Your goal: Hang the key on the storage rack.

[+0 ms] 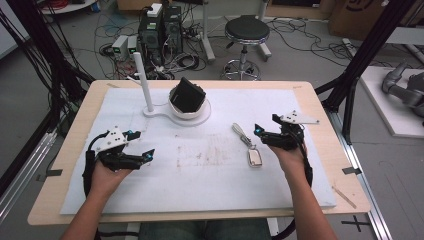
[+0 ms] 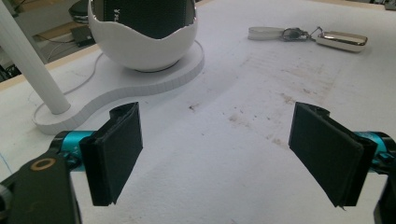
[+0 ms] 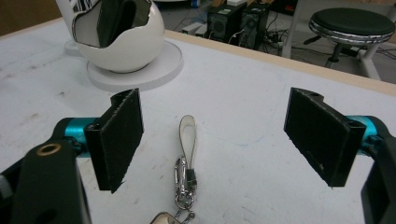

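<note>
High view, nearest first: the person's left hand (image 1: 107,177) holds the left gripper (image 1: 139,145) low over the white mat (image 1: 200,185), jaws spread wide and empty. Opposite, the right hand (image 1: 290,155) holds the right gripper (image 1: 265,126), likewise spread wide with nothing between the jaws. Just beside the right gripper, toward the mat's centre, lies a car key fob (image 1: 255,158), silver-faced, joined by a metal clasp to a pale loop strap (image 1: 240,133) that runs away from the person. A brownish stain (image 1: 210,152) marks the mat between the two grippers.

Right gripper view: the strap (image 3: 187,135) and clasp (image 3: 184,184) lie on the mat in the gap between the jaws, touched by neither.

Farther back stands a white egg-shaped bowl (image 1: 186,107) with a jagged rim on a flat white base (image 1: 160,112); a black wallet-like item (image 1: 188,95) sits tilted inside it. A white upright post (image 1: 143,82) rises from the same base, left of the bowl. White lettering on the black item appears in the left gripper view (image 2: 116,10) but is too small to read.

Beyond the wooden table (image 1: 310,92): a black round stool (image 1: 246,32) and computer towers (image 1: 160,27) amid cables on the floor.
</note>
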Demonstrator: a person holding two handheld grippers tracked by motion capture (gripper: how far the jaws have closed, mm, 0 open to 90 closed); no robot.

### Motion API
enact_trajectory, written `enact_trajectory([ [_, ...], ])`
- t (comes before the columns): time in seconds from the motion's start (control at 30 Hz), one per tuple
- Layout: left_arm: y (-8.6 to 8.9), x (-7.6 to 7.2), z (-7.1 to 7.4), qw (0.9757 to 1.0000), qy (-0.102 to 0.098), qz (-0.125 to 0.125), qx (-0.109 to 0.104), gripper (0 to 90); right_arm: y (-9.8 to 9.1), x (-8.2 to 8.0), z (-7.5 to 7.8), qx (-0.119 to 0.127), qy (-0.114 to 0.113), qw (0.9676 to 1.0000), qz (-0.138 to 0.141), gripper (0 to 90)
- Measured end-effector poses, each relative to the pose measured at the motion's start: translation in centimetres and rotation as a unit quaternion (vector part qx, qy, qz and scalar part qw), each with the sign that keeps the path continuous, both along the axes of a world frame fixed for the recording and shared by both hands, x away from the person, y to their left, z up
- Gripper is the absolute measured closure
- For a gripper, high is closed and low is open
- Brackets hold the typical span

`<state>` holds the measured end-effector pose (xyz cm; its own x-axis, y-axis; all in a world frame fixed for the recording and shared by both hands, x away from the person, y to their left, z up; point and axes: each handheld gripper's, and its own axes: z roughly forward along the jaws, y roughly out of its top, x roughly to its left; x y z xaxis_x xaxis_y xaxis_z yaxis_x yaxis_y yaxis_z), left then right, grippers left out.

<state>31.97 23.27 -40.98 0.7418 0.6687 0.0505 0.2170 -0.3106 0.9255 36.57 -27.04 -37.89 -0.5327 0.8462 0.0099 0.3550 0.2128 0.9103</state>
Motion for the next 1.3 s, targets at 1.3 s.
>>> enact_trajectory([
  [1.3, 4.5, -4.4, -0.2, 0.999, 0.0, 0.044, 0.006, 17.5, 2.7, 5.3, -5.5, -0.075, 0.126, 0.9888, 0.027, 26.1],
])
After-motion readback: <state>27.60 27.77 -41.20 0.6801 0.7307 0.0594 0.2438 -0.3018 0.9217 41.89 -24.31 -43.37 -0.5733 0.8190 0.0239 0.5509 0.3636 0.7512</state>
